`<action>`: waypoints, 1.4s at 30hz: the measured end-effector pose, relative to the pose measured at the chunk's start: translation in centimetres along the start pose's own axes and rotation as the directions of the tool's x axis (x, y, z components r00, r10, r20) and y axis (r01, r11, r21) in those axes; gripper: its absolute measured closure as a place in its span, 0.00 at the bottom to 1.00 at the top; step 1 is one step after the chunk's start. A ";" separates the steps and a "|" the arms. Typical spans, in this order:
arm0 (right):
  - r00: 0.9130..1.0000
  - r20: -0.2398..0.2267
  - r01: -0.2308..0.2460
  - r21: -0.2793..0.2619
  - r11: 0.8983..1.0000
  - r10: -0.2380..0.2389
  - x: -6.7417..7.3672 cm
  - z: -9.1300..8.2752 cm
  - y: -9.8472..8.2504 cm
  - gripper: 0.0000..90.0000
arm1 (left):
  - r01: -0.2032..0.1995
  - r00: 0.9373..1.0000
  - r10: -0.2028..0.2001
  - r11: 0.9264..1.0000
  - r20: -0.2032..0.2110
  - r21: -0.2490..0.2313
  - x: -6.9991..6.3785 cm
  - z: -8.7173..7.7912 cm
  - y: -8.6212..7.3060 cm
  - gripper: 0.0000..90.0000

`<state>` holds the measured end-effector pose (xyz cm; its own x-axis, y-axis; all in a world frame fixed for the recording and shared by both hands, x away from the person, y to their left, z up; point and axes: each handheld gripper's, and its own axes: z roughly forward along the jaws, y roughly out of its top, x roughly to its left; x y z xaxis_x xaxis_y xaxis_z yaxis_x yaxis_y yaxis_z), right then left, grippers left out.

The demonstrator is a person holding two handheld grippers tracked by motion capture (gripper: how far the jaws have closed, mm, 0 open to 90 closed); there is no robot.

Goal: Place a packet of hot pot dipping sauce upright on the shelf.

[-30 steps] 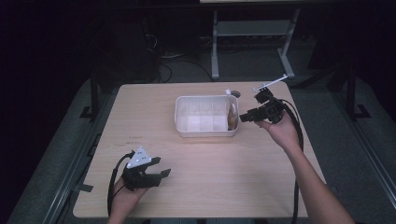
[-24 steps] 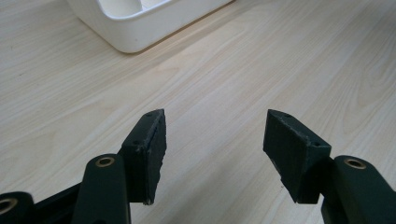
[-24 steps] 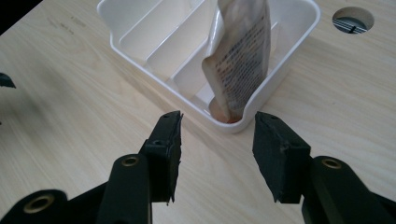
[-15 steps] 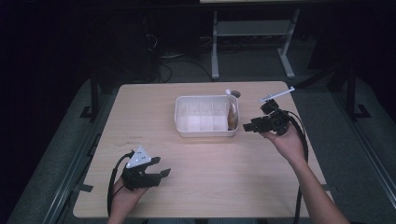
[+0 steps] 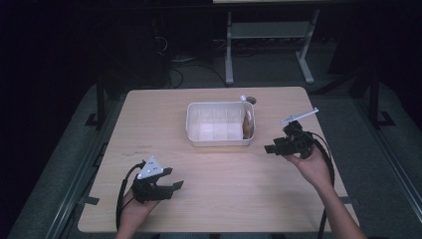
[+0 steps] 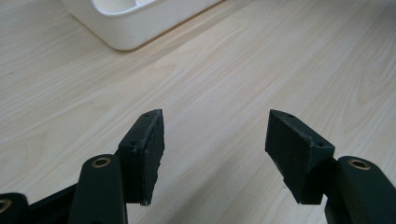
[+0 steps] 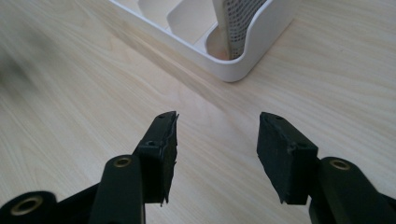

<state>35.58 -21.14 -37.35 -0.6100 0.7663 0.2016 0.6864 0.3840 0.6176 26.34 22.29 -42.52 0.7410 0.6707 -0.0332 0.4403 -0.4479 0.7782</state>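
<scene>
Sitting in the end compartment of the white tray (image 5: 220, 139) nearest the right gripper (image 5: 272, 148), a brownish item (image 5: 247, 127) with a dotted pattern is seen leaning upright against the wall; what it is exactly can't be made out. In the right gripper view the same item (image 7: 239, 23) is found ahead of the fingertips and a bit off to the right, well apart from them. Nothing is held between the right jaws, which have just been opening. So the drop-off looks done, judging by that, and only pulling away seems left. Over at the left gripper (image 5: 170, 184), the pads (image 6: 149, 140) are spread wide over bare table (image 5: 239, 189), with the tray corner (image 6: 126, 37) ahead and to the left.
</scene>
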 end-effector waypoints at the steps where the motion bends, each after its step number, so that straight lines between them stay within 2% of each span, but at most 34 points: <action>1: 1.000 -0.001 -0.001 0.002 1.000 0.001 0.1 0.1 -0.1 0.52 | 0.001 1.000 -0.001 1.000 -0.002 -0.005 0.0 0.0 0.0 0.41; 7: 1.000 0.004 0.017 0.005 1.000 -0.017 0.4 0.3 -1.2 0.52 | 0.013 1.000 -0.013 1.000 -0.001 -0.008 0.2 0.0 0.0 0.41; 22: 1.000 -0.005 -0.011 -0.026 1.000 0.011 -0.2 0.2 -4.8 0.50 | 0.022 1.000 -0.022 0.999 -0.013 -0.025 0.4 -0.3 0.0 0.39; 26: 1.000 0.008 -0.005 -0.021 1.000 0.005 -0.1 0.2 -6.1 0.50 | 0.021 1.000 -0.021 1.000 -0.008 -0.016 0.4 -0.1 -0.1 0.38; 33: 0.999 -0.004 -0.046 -0.027 0.999 0.046 -0.3 0.5 -8.7 0.48 | 0.018 1.000 -0.018 1.000 -0.009 -0.018 0.3 0.0 0.1 0.38; 37: 0.999 -0.006 -0.054 -0.028 0.998 0.054 -0.1 0.3 -9.5 0.48 | 0.012 1.000 -0.012 1.000 -0.006 -0.007 0.3 0.1 -0.1 0.38; 42: 0.998 -0.006 -0.058 -0.040 0.998 0.058 0.1 -0.3 -10.3 0.47 | 0.011 1.000 -0.011 1.000 -0.005 -0.020 0.2 0.0 0.1 0.38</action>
<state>28.32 -25.15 -43.48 -0.5718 0.7840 0.2415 0.7040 0.3178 0.6351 26.49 22.37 -42.48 0.7335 0.6786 -0.0387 0.4384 -0.4288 0.7899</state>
